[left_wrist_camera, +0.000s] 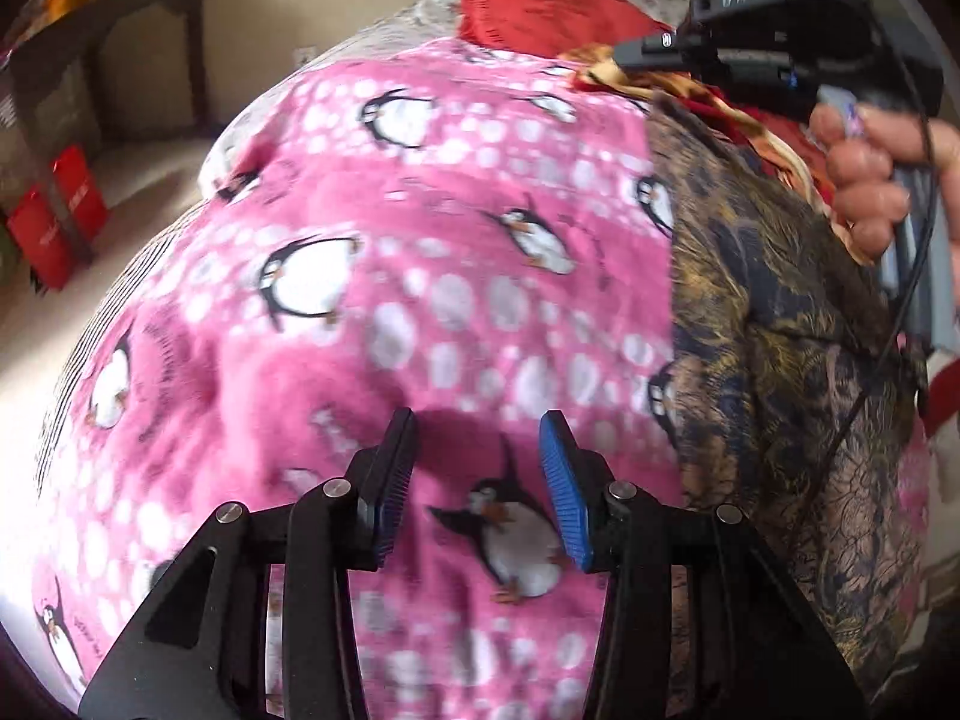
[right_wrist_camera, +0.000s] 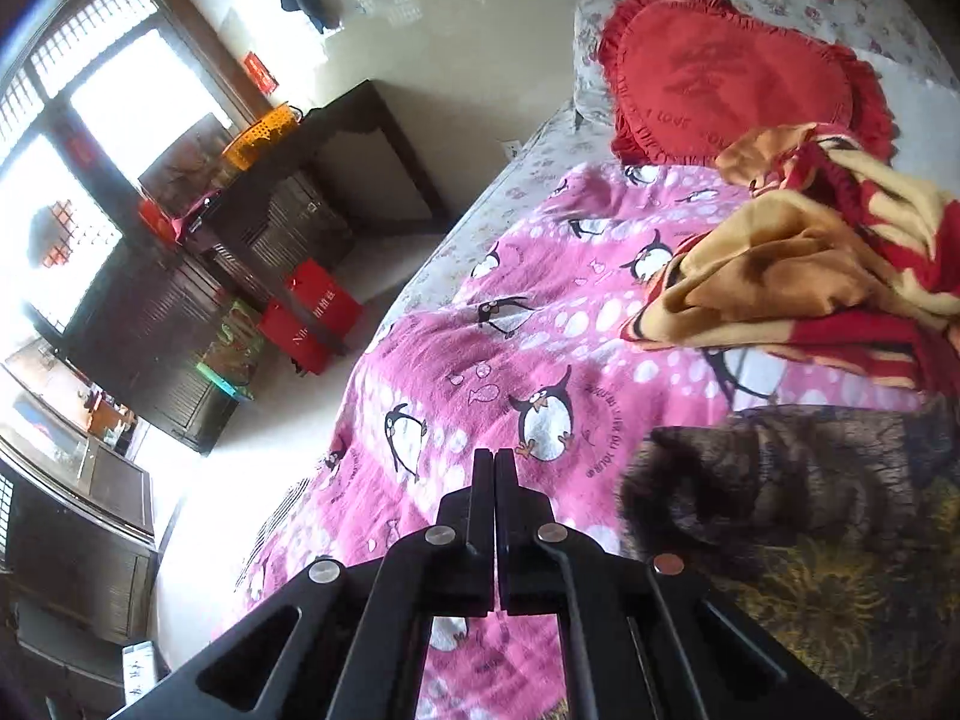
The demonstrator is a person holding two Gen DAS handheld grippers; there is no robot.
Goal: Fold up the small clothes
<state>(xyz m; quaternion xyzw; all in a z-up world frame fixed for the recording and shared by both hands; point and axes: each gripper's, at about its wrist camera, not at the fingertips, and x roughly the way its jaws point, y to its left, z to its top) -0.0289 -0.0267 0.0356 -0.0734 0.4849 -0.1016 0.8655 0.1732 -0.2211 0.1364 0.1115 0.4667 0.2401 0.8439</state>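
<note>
Blue-padded left gripper (left_wrist_camera: pixel 487 489) hung half open over the pink blanket (left_wrist_camera: pixel 420 276), nothing between its pads; the dark garment (left_wrist_camera: pixel 774 324) lay flat just to its right, one edge on the blanket. Right gripper (right_wrist_camera: pixel 493 468) was clenched empty, pointing past the garment's curled near corner (right_wrist_camera: pixel 678 480), beside the striped cloth (right_wrist_camera: pixel 810 264). To fold well, I judged each gripper should pinch a corner on one edge and carry both over evenly, keeping clear of the blanket beneath.
</note>
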